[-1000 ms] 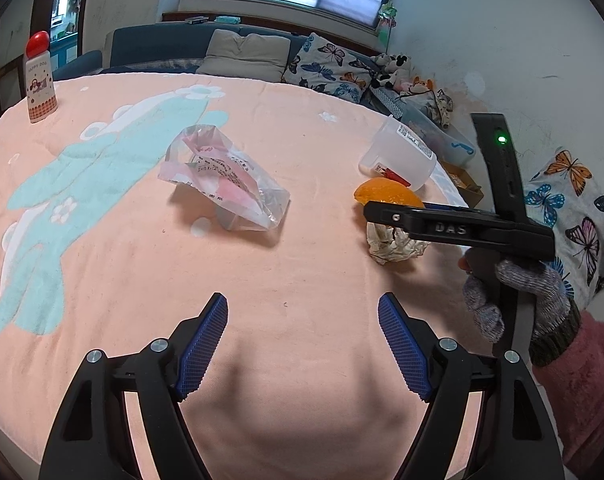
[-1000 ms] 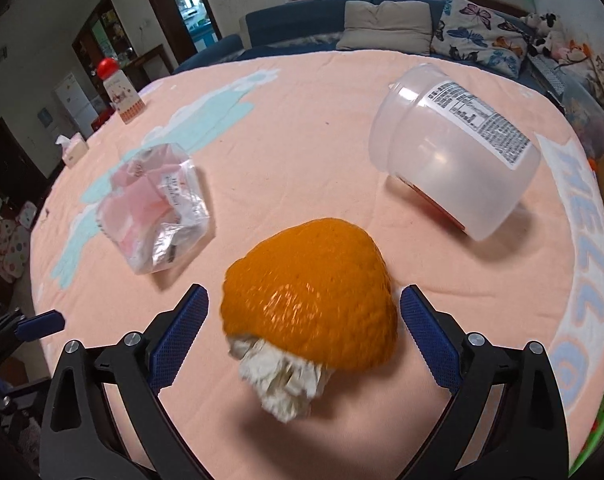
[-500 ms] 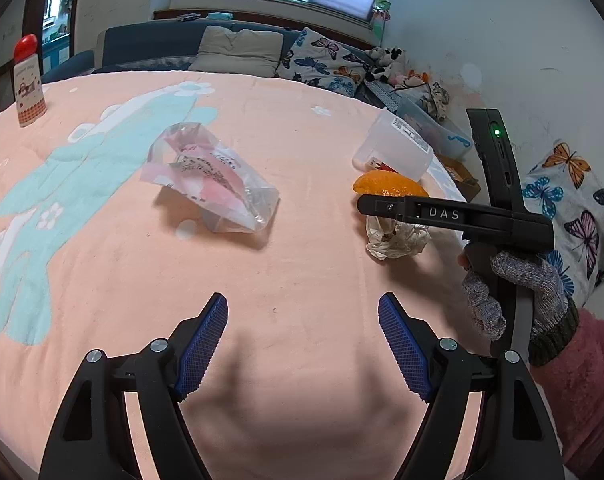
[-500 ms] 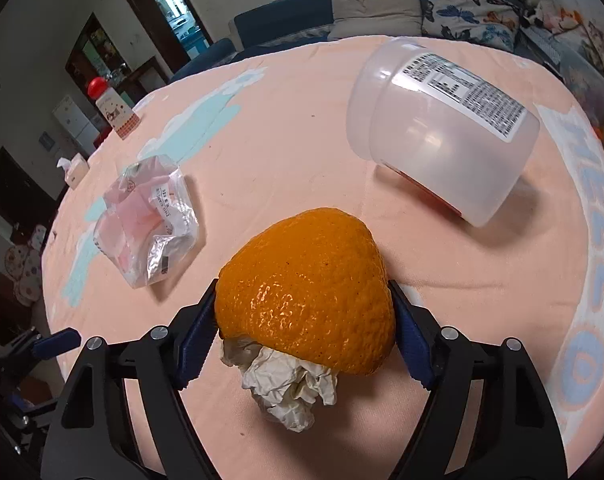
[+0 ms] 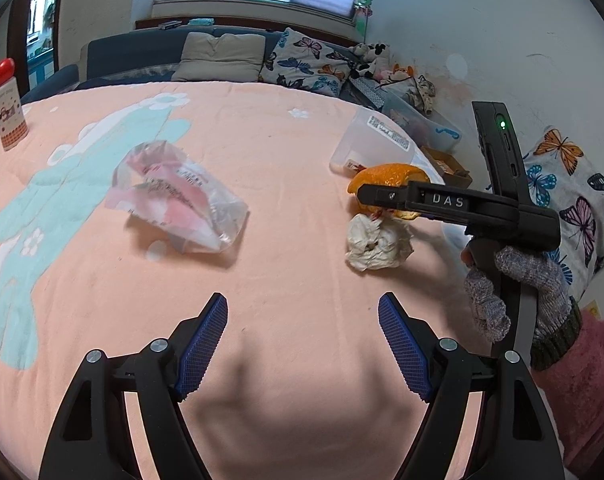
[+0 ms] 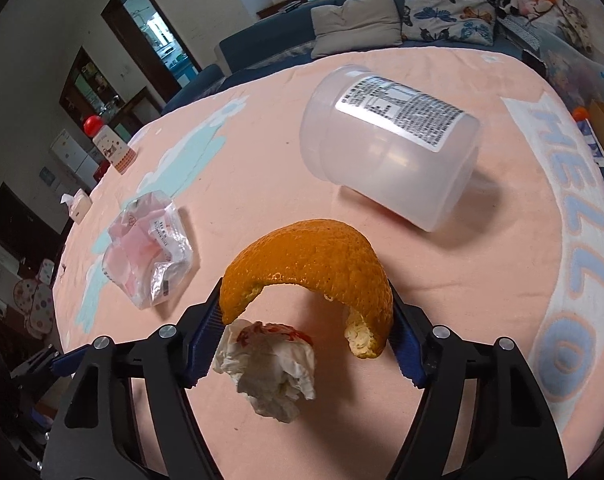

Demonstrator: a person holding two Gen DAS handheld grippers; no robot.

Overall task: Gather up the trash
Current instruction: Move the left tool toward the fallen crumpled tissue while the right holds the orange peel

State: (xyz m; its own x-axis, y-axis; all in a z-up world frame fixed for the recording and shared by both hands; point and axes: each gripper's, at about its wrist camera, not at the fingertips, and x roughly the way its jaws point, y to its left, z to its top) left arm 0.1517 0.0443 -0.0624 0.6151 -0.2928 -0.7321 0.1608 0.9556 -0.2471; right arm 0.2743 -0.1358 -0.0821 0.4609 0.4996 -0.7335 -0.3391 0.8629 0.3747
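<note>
The orange peel sits clamped between the blue pads of the right tool, lifted clear of the crumpled tissue that lies on the pink tabletop just beneath it. Beyond the peel, a clear plastic tub lies on its side. To the left rests a crinkled plastic bag. The left tool hovers over bare cloth with its fingers wide apart, gripping nothing. A red-capped bottle stands at the far edge.
</note>
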